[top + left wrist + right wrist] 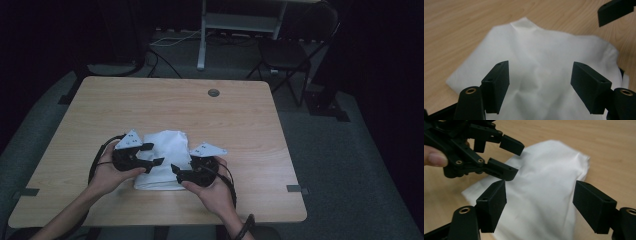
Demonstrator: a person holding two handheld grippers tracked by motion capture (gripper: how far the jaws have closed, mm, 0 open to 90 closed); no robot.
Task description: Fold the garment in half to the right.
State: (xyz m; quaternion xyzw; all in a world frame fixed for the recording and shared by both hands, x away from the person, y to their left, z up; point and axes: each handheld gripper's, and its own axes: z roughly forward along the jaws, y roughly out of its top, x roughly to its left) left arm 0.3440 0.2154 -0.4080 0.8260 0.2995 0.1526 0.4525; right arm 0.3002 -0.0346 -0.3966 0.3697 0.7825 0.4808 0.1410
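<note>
A white cloth (pixel 167 150) lies folded and a little rumpled on the wooden table (pixel 225 125), near its front edge. My left gripper (pixel 152 154) hovers over the cloth's left side, held in a hand, jaws open. In the left gripper view the left gripper (pixel 540 66) stands open above the cloth (pixel 544 50) with nothing pinched. My right gripper (pixel 179 172) sits at the cloth's right front corner. In the right gripper view the right gripper (pixel 540 187) is open over the cloth (pixel 549 177), and the left gripper (pixel 511 160) shows open at upper left.
A round cable hole (pixel 214 92) sits near the table's far edge. Beyond the table stand a dark folding chair (pixel 285 52) and a white desk frame (pixel 240 22) on grey carpet. Bare wood surrounds the cloth.
</note>
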